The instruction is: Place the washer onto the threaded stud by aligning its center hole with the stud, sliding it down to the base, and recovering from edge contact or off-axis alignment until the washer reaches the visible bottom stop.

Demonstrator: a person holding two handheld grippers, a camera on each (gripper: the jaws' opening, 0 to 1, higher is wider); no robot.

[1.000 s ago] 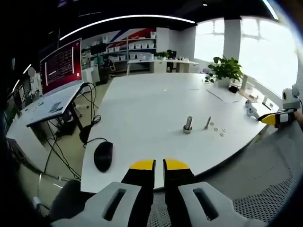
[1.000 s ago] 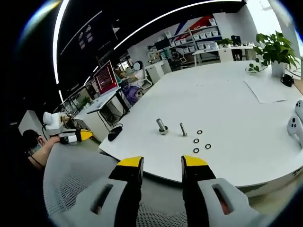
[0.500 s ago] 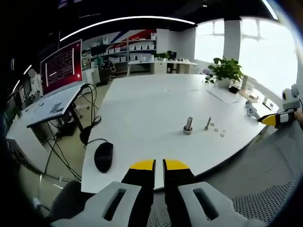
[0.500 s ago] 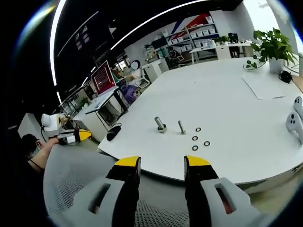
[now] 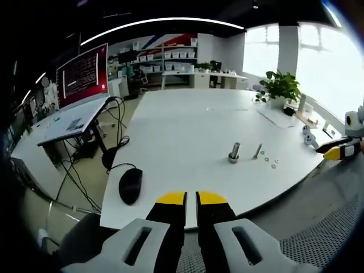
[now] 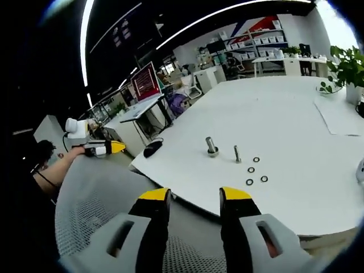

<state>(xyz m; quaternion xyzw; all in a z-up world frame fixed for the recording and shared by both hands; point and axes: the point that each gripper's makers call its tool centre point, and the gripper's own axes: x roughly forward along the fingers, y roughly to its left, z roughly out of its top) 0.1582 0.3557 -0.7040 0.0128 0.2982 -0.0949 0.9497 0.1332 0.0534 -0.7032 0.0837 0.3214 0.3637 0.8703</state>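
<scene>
On the white table (image 5: 187, 125) stands a thick threaded stud (image 5: 234, 153) with a thinner bolt (image 5: 257, 151) beside it and several small washers (image 5: 271, 162) to its right. The right gripper view has the same stud (image 6: 211, 147), thinner bolt (image 6: 237, 154) and washers (image 6: 254, 170). My left gripper (image 5: 191, 199) is shut with nothing in it, off the table's near edge. My right gripper (image 6: 195, 196) stands open and empty, also off the table edge. Each gripper appears in the other's view: the right gripper (image 5: 341, 151) at the far right, the left gripper (image 6: 102, 148) at the left, held by a hand.
A black mouse (image 5: 130, 185) with its cable lies at the table's near left corner. A mesh chair back (image 6: 114, 216) sits under both grippers. A potted plant (image 5: 280, 88) and paper lie at the far side. A side desk with a red-screen monitor (image 5: 82, 75) stands left.
Both views have shifted slightly: the stud sits a little further right in each picture. The jaws are as before, left shut and right open.
</scene>
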